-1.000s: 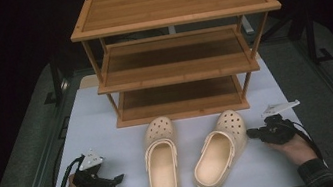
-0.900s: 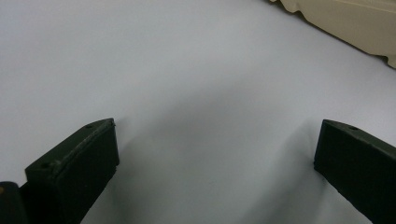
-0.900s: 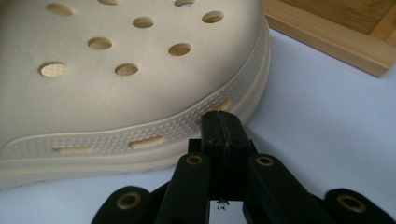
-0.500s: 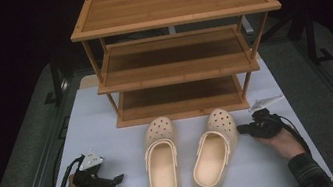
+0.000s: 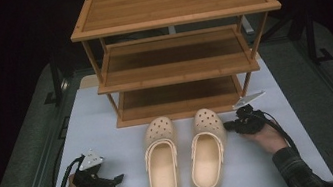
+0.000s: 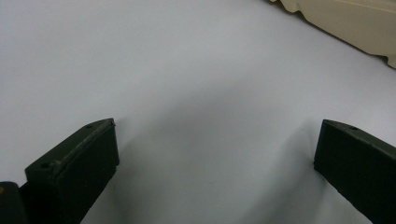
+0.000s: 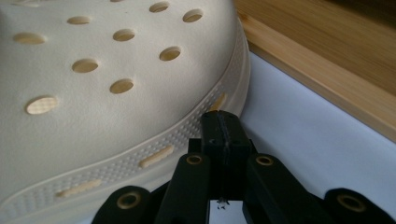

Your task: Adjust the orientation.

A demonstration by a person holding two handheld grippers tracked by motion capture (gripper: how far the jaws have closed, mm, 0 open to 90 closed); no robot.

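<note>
Two cream perforated clogs lie side by side on the white table, toes toward the rack: the left clog (image 5: 161, 160) and the right clog (image 5: 206, 150). My right gripper (image 5: 228, 126) is shut with nothing between its jaws, and its tip presses against the toe-side edge of the right clog. In the right gripper view the closed jaws (image 7: 224, 128) touch the ribbed sole rim of that clog (image 7: 107, 79). My left gripper (image 5: 117, 178) rests at the table's front left, apart from the shoes. Its jaws (image 6: 217, 135) stand wide open over bare table, with a clog edge (image 6: 345, 23) farther off.
A three-tier bamboo shoe rack (image 5: 178, 71) stands at the back of the white table (image 5: 110, 133), its bottom shelf just beyond the clog toes. The rack's base board (image 7: 327, 70) lies close to my right gripper. Dark floor surrounds the table.
My right gripper has moved left and slightly forward, pushing the right clog's toe leftward so it now lies nearly parallel to the left clog. The left gripper stayed put.
</note>
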